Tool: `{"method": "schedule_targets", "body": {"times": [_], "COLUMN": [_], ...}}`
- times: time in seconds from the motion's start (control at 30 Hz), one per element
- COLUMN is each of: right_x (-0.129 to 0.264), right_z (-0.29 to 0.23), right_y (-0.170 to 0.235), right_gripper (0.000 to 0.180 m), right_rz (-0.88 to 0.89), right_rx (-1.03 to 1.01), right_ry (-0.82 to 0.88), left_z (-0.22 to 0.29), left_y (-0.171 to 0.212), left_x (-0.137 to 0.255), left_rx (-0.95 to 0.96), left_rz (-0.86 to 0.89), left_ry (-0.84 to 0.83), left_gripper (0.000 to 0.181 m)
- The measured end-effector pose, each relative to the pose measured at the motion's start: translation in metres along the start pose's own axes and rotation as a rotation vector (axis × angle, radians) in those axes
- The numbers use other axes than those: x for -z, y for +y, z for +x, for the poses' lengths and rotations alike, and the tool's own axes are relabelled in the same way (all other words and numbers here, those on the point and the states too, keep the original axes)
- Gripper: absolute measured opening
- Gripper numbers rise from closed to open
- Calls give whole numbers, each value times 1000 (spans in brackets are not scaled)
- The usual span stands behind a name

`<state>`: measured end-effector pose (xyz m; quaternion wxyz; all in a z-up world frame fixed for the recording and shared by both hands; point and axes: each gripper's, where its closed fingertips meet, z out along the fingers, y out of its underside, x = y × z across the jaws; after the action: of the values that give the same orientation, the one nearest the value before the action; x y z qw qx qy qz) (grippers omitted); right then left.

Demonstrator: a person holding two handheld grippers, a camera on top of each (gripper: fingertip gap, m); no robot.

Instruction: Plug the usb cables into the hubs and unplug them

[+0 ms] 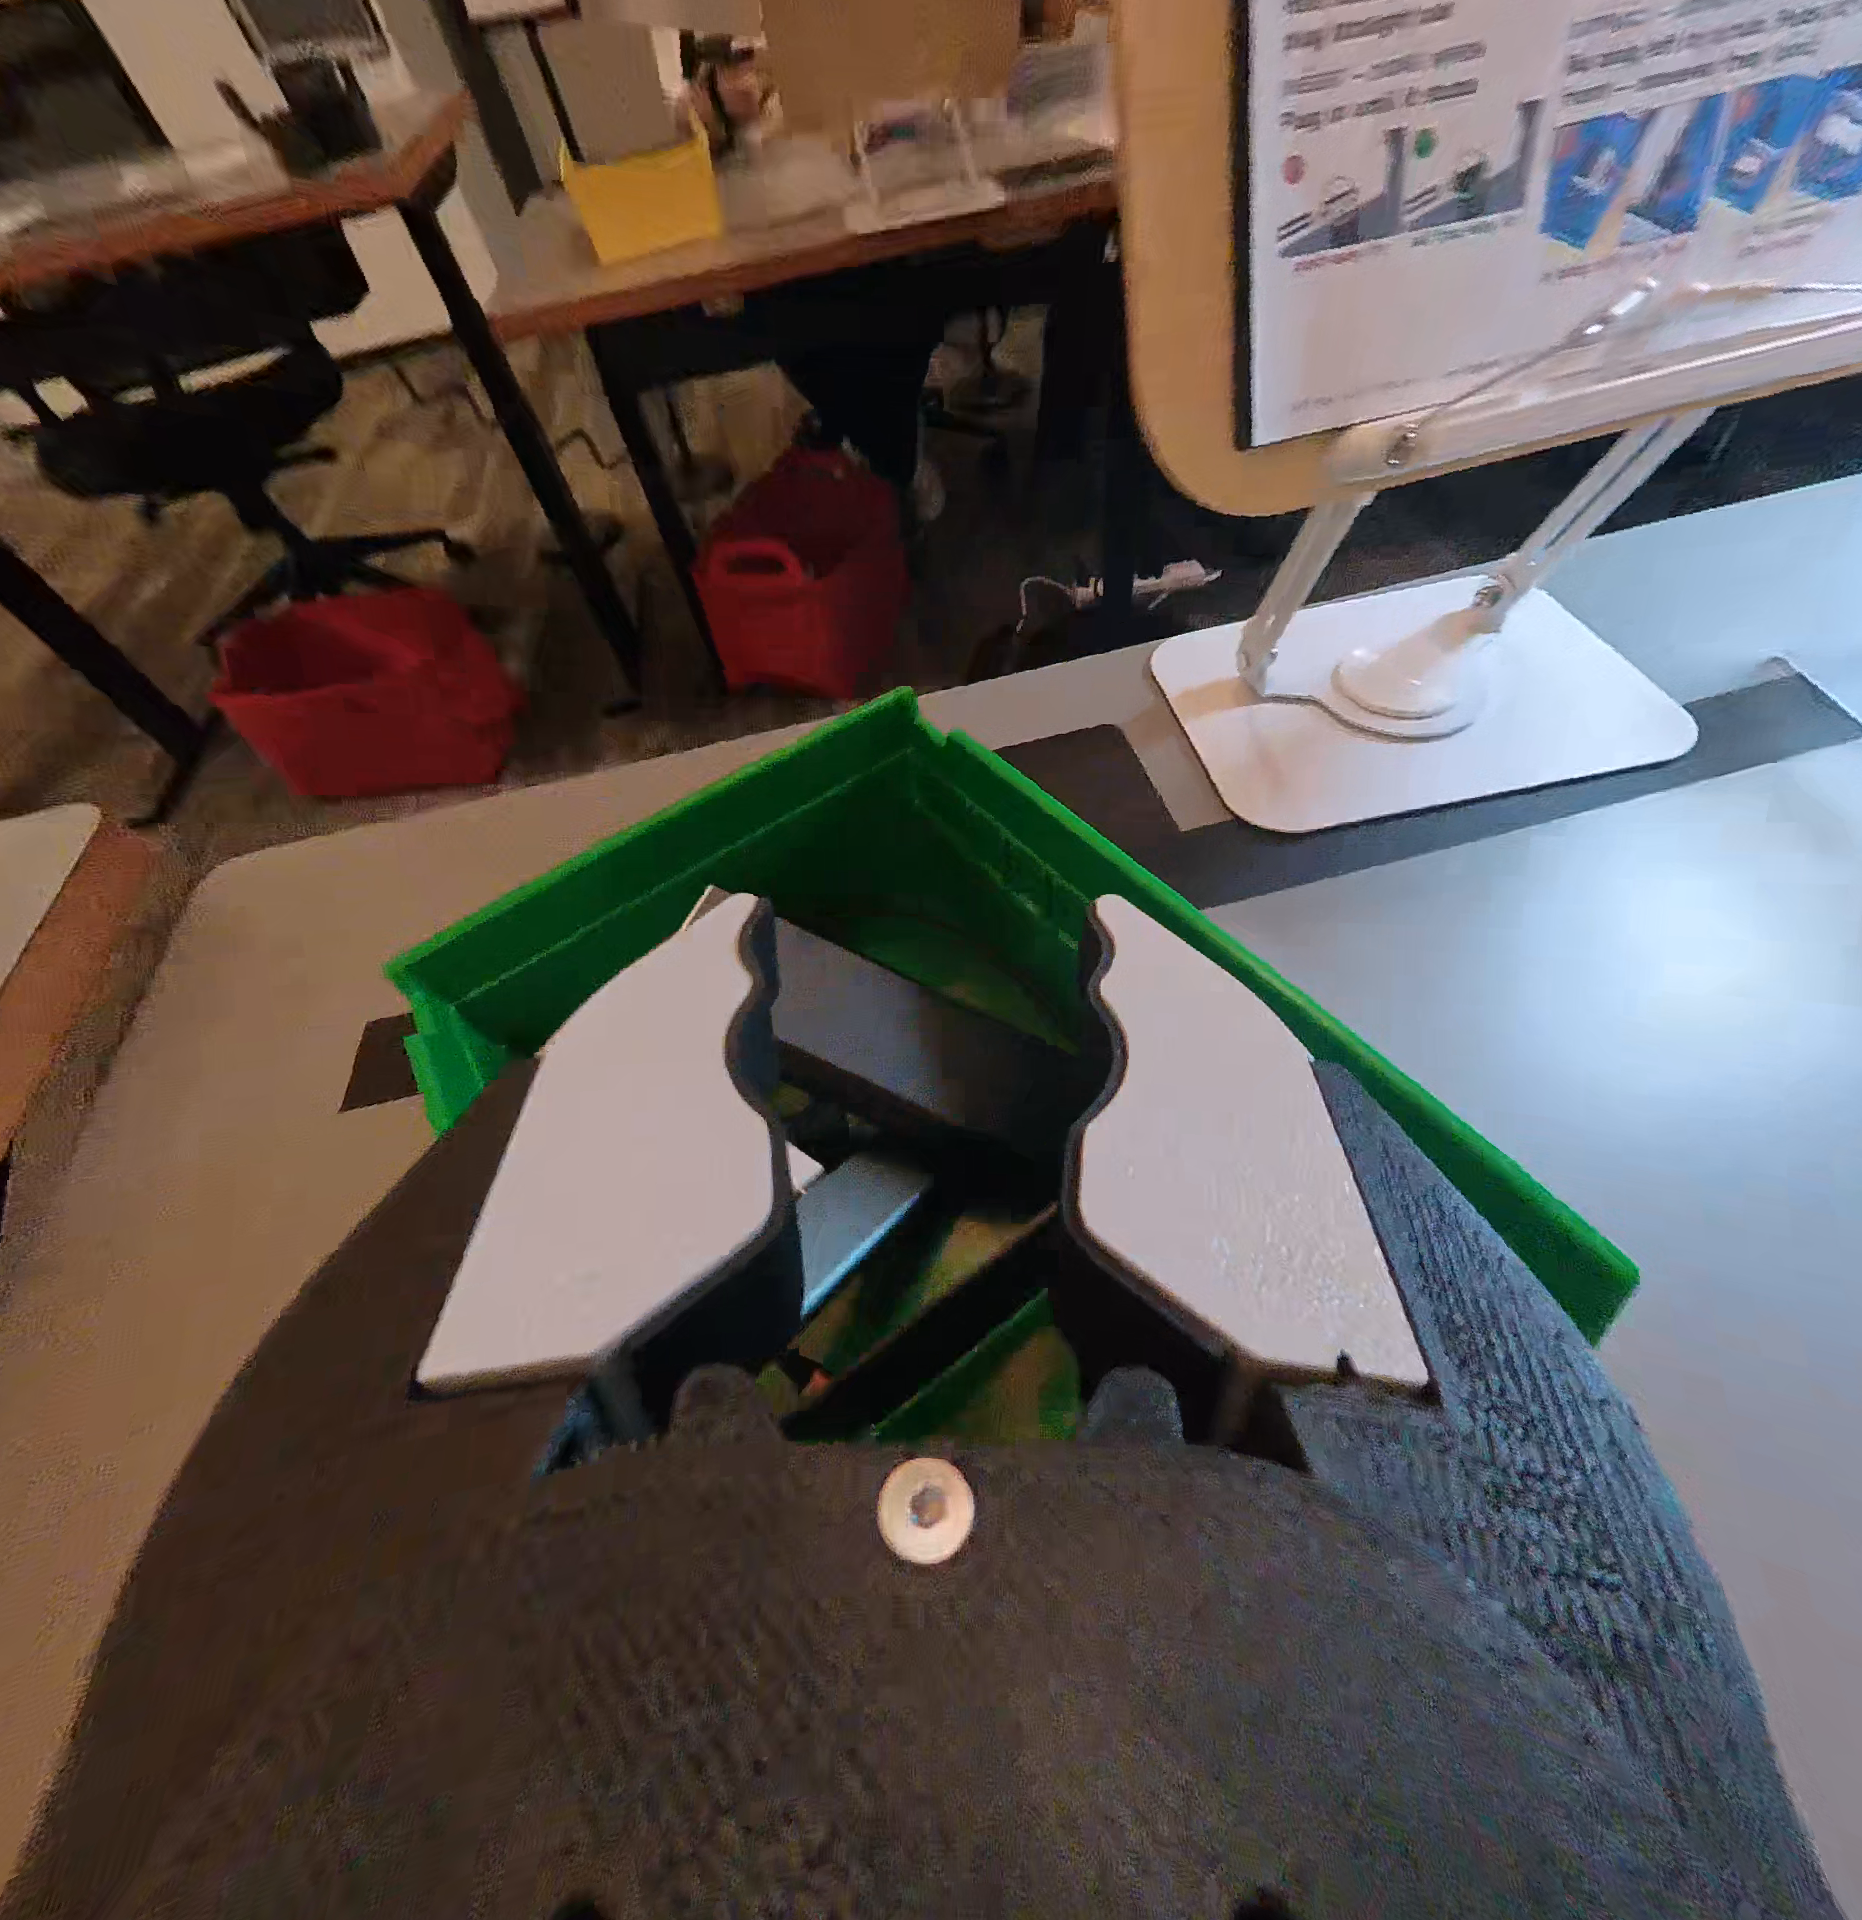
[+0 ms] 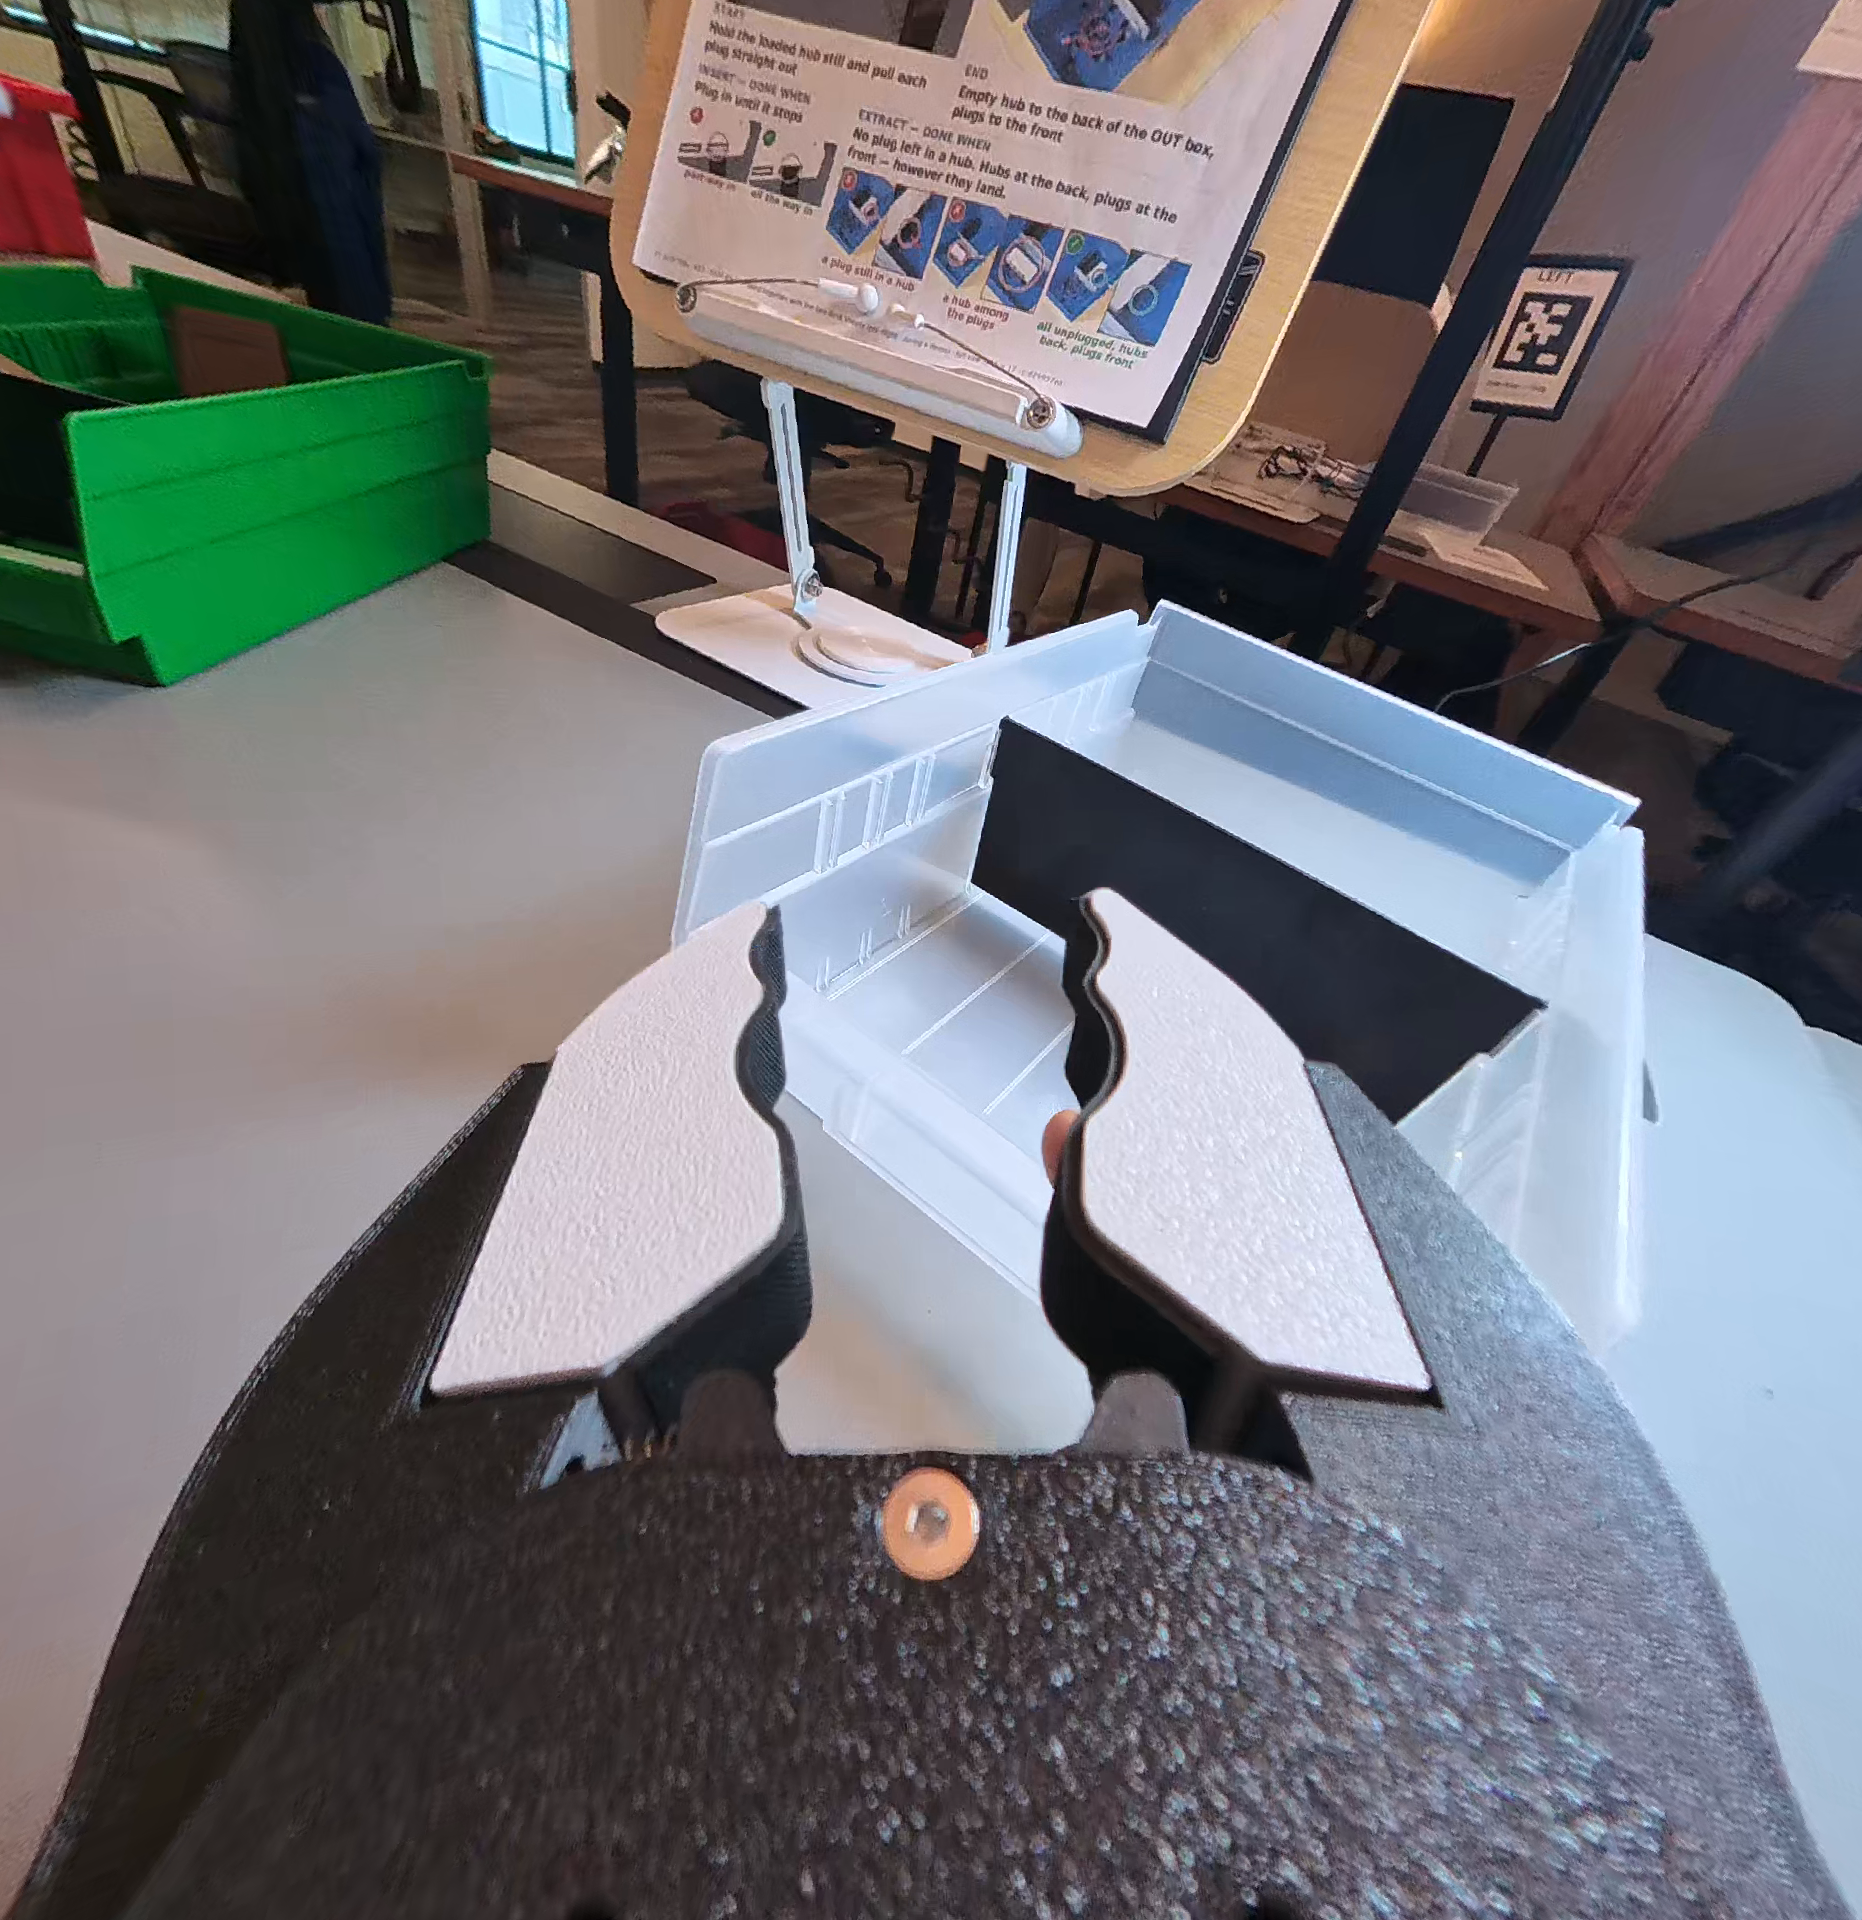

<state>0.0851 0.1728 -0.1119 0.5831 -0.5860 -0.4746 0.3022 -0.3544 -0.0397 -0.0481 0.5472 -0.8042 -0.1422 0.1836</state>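
Note:
In the left wrist view my left gripper is open and hangs over the green bin, with its fingers pointing down into it. Between the fingers I see a dark flat block and a silver-grey piece in the bin; I cannot tell which is a hub or a plug. In the right wrist view my right gripper is open and empty. It hangs over the front compartment of a clear white bin with a black divider. Both compartments show only bare floor.
The green bin also shows in the right wrist view, at the far left of the grey table. A wooden instruction board on a white stand stands behind the bins. Red crates sit on the floor beyond the table edge. The left gripper's tips are roughly 50 cm from the right gripper's.

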Motion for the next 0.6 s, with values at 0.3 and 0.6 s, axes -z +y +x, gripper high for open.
{"method": "schedule_targets", "body": {"times": [0.3, 0.6], "right_x": [8, 3], "right_z": [3, -8], "right_y": [0, 7], "right_gripper": [45, 43], "right_rz": [11, -22], "right_rx": [17, 61], "right_ry": [14, -8], "left_z": [-71, -59], "left_y": [39, 83], "left_x": [-72, -99], "left_rx": [312, 471], "left_rz": [-498, -586], "left_ry": [-55, -115], "left_gripper": [77, 91]}}
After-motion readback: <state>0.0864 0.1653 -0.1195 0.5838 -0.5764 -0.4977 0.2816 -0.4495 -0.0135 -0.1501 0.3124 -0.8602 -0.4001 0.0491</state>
